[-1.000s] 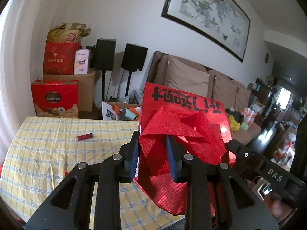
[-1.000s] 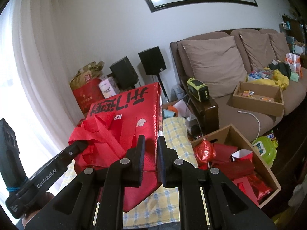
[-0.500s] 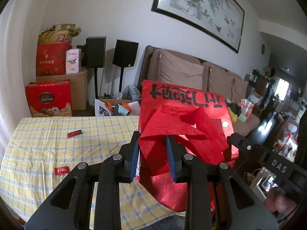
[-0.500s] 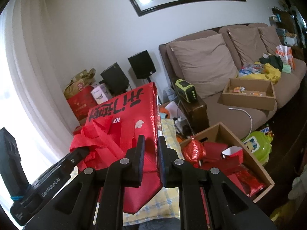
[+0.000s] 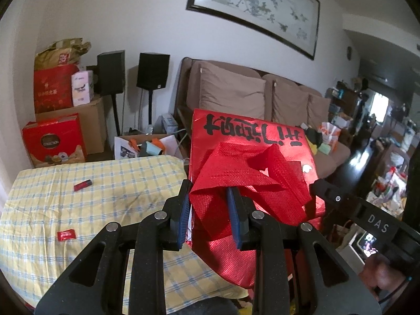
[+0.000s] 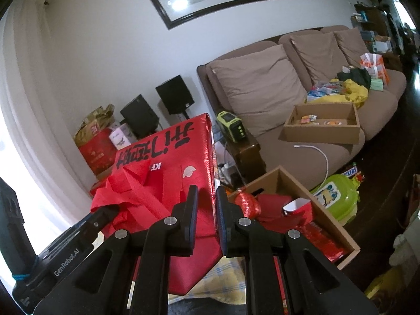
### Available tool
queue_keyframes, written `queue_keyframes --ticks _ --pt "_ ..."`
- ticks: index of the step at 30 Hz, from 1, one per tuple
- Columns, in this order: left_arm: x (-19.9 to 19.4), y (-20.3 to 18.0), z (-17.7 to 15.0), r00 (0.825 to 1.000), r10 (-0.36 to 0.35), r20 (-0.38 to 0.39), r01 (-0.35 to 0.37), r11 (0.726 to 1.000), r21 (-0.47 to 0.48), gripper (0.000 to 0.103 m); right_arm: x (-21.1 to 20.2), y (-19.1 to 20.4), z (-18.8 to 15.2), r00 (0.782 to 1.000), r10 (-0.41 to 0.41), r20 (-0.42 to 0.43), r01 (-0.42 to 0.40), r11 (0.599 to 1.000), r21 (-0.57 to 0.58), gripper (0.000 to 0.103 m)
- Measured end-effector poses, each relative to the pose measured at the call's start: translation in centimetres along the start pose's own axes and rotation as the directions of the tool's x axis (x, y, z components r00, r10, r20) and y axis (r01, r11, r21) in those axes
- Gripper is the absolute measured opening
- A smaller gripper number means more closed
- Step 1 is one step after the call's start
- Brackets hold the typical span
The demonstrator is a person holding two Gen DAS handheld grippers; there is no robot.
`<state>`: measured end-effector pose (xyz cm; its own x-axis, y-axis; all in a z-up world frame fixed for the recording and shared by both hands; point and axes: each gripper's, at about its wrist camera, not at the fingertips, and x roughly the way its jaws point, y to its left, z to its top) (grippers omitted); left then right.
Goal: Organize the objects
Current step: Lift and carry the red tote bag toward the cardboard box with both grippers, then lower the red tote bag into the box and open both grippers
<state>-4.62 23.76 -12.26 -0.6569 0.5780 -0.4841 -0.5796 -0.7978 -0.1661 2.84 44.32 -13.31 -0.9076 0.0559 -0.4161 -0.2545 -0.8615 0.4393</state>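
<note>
Both claws are on the red bag (image 5: 252, 141), and it hangs between them clear of the checked tablecloth (image 5: 105, 183).

Left gripper (image 5: 210, 214): jaws narrow, clamped on a bunched fold of the red woven handle (image 5: 236, 173). The rest of that strap spills to the right of the claw. Right gripper (image 6: 206, 218): jaws nearly closed, pinching the bag's thin side edge, with the bag body to the claw's left and ahead.

Likely target, going by the task: the open cardboard box (image 6: 338, 233) just right of and below your right claw. It already holds red packets and a red foil ball (image 6: 246, 204). The box on the sofa (image 6: 320, 128) is further ahead and right, and looks less likely.

To do this step well:
- Keep both claws level with each other. The bag is limp, so if one drops it will twist and fold.
- Don't pull the claws apart. The right grip is only on an edge and could slip.
- Carry the bag's lower end over the near box wall before you lower it, since that end hangs below both claws.
- Lower the right claw first and release the left last, because the handle grip is the firmer one.
- Two small red packets (image 5: 66, 234) lie on the cloth to the left of the left claw. Leave them for later.
</note>
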Motion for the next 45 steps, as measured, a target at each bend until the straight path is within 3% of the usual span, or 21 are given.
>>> queue_keyframes --ticks 7,14,18,23,26,30,32,33,37,42,45 --pt "2.7 -1.9 -1.2 0.998 -0.036 -0.055 0.036 0.999 0.012 0.025 -0.1 -3.1 0.0 0.999 -0.033 0.011 0.033 0.999 0.038 0.013" --pt "7.9 -3.8 -3.3 0.987 -0.058 -0.147 0.061 0.998 0.019 0.025 1.7 -7.4 -0.9 0.995 -0.093 -0.022 0.095 0.992 0.083 0.013" --pt "11.1 -5.7 -5.2 0.974 -0.089 -0.209 0.095 0.995 0.019 0.025 3.2 -10.9 -1.7 0.987 -0.148 -0.060 0.155 0.979 0.129 0.013" --pt "15.1 -7.9 -7.5 0.961 -0.064 -0.268 0.076 0.997 0.032 0.022 4.4 -14.2 -2.4 0.976 -0.200 -0.082 0.211 0.964 0.160 0.013" --pt "17.2 -8.8 -8.7 0.948 -0.075 -0.310 0.090 0.995 0.033 0.022 6.1 -14.8 -2.9 0.979 -0.174 -0.111 0.189 0.970 0.153 0.011" --pt "19.9 -8.5 -11.4 0.931 -0.006 -0.365 0.030 0.998 0.060 0.022 10.2 -15.6 -5.1 0.947 -0.235 -0.220 0.261 0.961 0.096 0.011" --pt "20.7 -7.4 -12.5 0.920 0.015 -0.392 0.010 0.998 0.062 0.019 12.1 -16.4 -6.8 0.933 -0.228 -0.277 0.265 0.959 0.104 0.010" --pt "20.4 -7.3 -12.5 0.928 0.027 -0.371 0.004 0.997 0.083 0.020 12.7 -16.7 -7.3 0.931 -0.224 -0.289 0.265 0.957 0.113 0.010" --pt "19.7 -5.5 -12.2 0.932 -0.023 -0.361 0.022 1.000 -0.008 0.020 13.4 -16.0 -7.8 0.928 -0.230 -0.295 0.268 0.958 0.098 0.010" --pt "18.9 -5.3 -11.8 0.941 -0.042 -0.337 0.035 0.999 -0.029 0.042 12.1 -14.8 -6.5 0.940 -0.236 -0.245 0.264 0.960 0.087 0.010" --pt "18.5 -4.9 -11.5 0.936 -0.094 -0.340 0.074 0.995 -0.069 0.048 11.6 -14.7 -6.1 0.939 -0.249 -0.237 0.277 0.956 0.093 0.011"
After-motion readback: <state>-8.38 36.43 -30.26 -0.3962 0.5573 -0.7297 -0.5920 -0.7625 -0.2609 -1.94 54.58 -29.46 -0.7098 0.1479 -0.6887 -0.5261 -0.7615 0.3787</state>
